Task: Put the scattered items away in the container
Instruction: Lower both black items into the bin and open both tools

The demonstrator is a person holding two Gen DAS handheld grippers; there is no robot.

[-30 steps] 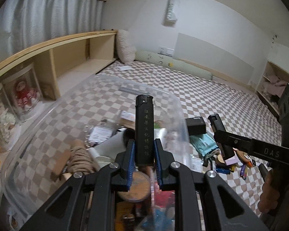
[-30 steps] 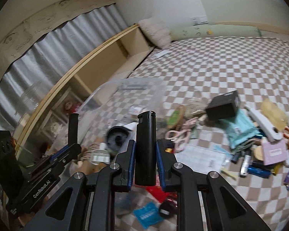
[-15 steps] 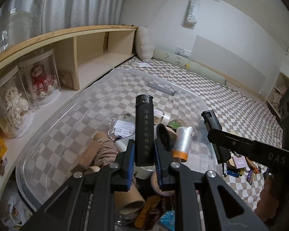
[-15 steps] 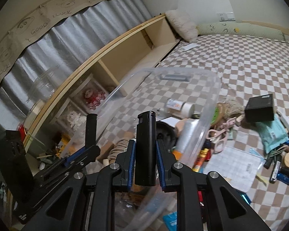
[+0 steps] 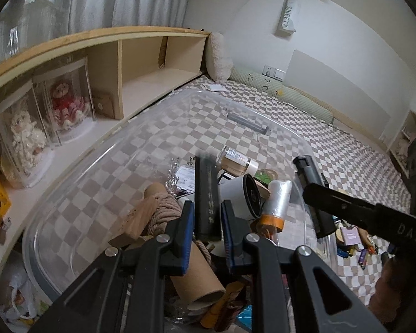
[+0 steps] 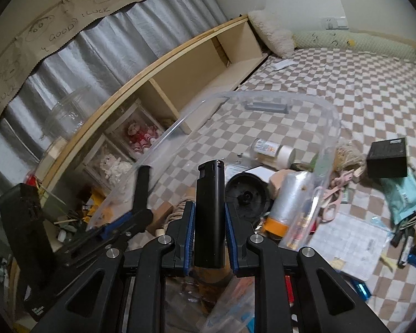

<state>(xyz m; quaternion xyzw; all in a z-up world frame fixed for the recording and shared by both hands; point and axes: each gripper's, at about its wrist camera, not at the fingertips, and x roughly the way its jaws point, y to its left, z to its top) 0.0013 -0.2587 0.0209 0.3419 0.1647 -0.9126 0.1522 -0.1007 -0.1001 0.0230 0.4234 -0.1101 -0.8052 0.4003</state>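
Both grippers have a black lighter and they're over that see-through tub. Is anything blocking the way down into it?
No lid or cover shows over the clear tub. The left gripper and right gripper each carry a black lighter above its open top. Below lie only things already inside: a cardboard tube, a rope coil and a plastic-wrap roll.

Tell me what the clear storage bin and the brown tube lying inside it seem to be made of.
Clear storage bin: thin transparent plastic, glossy; the checkered floor shows through its walls and the rim catches light.
Brown tube: apparently cardboard, matte; its open end shows a thick, dull, paper-like wall.
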